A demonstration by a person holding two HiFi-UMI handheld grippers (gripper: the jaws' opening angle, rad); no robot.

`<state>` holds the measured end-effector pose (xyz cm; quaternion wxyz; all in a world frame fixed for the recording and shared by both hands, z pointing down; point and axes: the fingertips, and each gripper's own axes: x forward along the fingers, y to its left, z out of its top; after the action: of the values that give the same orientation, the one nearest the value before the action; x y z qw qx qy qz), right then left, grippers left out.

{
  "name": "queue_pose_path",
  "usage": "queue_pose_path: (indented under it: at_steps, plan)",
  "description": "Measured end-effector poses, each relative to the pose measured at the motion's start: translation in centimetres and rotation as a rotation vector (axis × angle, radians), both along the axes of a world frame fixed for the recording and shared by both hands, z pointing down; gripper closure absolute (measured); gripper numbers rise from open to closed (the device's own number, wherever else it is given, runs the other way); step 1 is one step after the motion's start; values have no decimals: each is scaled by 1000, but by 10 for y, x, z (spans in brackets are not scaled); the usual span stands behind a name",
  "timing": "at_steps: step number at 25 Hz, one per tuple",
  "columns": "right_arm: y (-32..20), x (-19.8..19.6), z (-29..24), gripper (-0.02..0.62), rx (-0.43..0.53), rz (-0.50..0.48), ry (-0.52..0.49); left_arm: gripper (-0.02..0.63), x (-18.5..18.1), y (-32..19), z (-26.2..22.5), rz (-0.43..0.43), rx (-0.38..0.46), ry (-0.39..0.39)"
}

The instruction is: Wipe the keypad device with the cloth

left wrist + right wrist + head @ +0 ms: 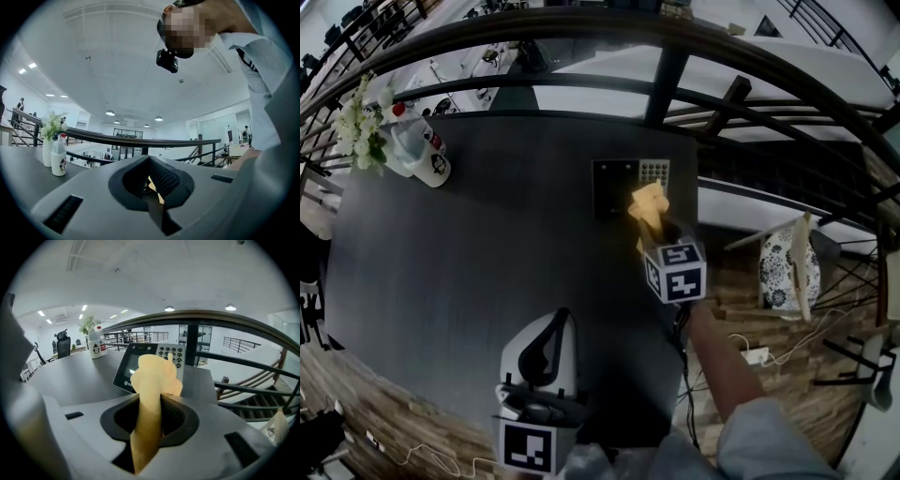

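Cloth (649, 208) (154, 376), pale yellow and bunched, is pinched between the jaws of the right gripper (661, 234) (150, 413), with its loose upper end puffing out above the jaw tips. The right gripper holds it at the near edge of the keypad device (623, 183) (125, 369), a dark flat unit with a screen on its left part and a block of grey keys on its right part. In the head view the cloth overlaps the device's lower right area, though whether it actually touches the surface cannot be told. The device lies near the far right edge of a dark table (487, 244). The left gripper (555, 330) (152, 187) sits at the near edge of the table, well apart from the device, its jaws pressed together with nothing between them. At the far left corner of the table stands a white vase (47, 152) holding white flowers (361, 127) (52, 123), and just beside it a white bottle (427, 155) (58, 159) (96, 348) with a red cap and a cartoon figure printed on it; what the bottle holds cannot be seen. A dark railing (581, 33) runs behind the table, and a chair (787, 267) with a patterned cushion stands off the table's right side.
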<state>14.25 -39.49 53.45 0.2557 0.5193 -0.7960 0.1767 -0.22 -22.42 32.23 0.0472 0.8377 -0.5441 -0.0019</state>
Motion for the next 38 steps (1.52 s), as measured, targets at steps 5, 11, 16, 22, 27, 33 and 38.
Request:
queue_pose_path:
  at_steps: [5, 11, 16, 22, 27, 33, 38]
  plan:
    - [6, -32, 3, 491, -15, -63, -4, 600, -3, 4, -1, -10, 1, -3]
    - [13, -69, -13, 491, 4, -143, -97, 600, -7, 11, -5, -27, 8, -11]
    - [33, -77, -46, 491, 56, -182, -153, 598, -4, 20, -16, -34, 30, -16]
    - [65, -59, -102, 491, 201, -234, -109, 598, 10, 36, -34, -35, 68, -30]
    - [98, -39, -143, 491, 262, -235, -161, 600, 22, 53, -47, -53, 94, -42]
    - [145, -9, -181, 491, 316, -229, -215, 598, 34, 77, -65, -76, 124, -54]
    - [184, 17, -203, 491, 341, -213, -234, 598, 44, 96, -77, -90, 143, -67]
